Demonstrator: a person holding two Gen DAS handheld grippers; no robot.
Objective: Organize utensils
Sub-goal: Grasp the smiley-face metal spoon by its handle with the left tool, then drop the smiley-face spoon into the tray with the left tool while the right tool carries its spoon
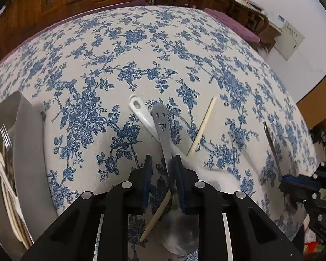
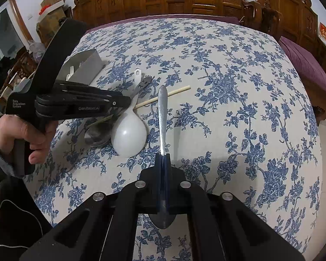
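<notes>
My left gripper (image 1: 162, 163) is open, its jaws straddling the handle of a steel spoon with a smiley face (image 1: 162, 121) that lies on the table over a white plastic spoon (image 1: 141, 111) and a wooden chopstick (image 1: 203, 124). The same pile shows in the right wrist view: steel spoon (image 2: 97, 133), white spoon (image 2: 128, 134), chopstick (image 2: 163, 97), with the left gripper (image 2: 119, 101) over them. My right gripper (image 2: 163, 158) is shut on a second steel spoon (image 2: 162, 113), held above the table with its handle pointing forward; this spoon also shows in the left view (image 1: 271, 143).
A metal utensil holder (image 1: 24, 152) stands at the left with forks and white plastic cutlery in it; it also shows in the right wrist view (image 2: 87, 65). The table has a blue floral cloth (image 2: 228, 87). Wooden cabinets and chairs stand beyond the far edge.
</notes>
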